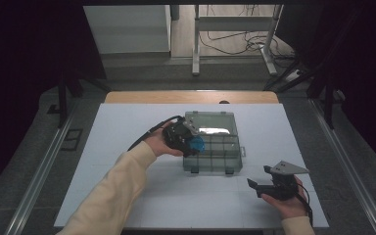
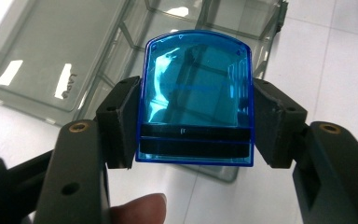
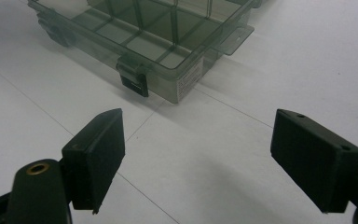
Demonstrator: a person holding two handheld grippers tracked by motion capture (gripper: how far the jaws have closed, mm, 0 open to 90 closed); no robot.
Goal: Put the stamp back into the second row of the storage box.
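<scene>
The left claw [image 1: 192,142] is closed on a translucent blue case [image 1: 196,144]. In the left gripper view the two black jaws press against the left and right edges of the blue case [image 2: 196,95], one pad [image 2: 119,122] on each side. The case has a rounded top edge and a black band across its lower part. A fingertip [image 2: 140,210] shows at the bottom of that view, below the case.

From the high view, the left claw and its load sit over the left portion of a smoke-grey compartment box [image 1: 220,152], which lies open on the white worktop [image 1: 127,147]. The box lid [image 1: 210,122] is folded back on the far side. The tray is divided by partitions into several compartments; which compartment lies beneath the case cannot be determined. Two dark latches [image 1: 194,170] sit on the near wall of the tray. The left hand [image 1: 159,143] wears a cream sleeve [image 1: 112,191], and a black cable [image 1: 152,129] trails from the claw.

The right claw [image 1: 259,178] is open, with nothing between its jaws. It is held near the front right corner of the worktop, well apart from the box, and carries a grey three-cornered plate [image 1: 288,168] on top. In the right gripper view its jaws stand wide apart above bare worktop [image 3: 200,186], with the box [image 3: 168,60] and one latch [image 3: 134,79] farther ahead.
</scene>
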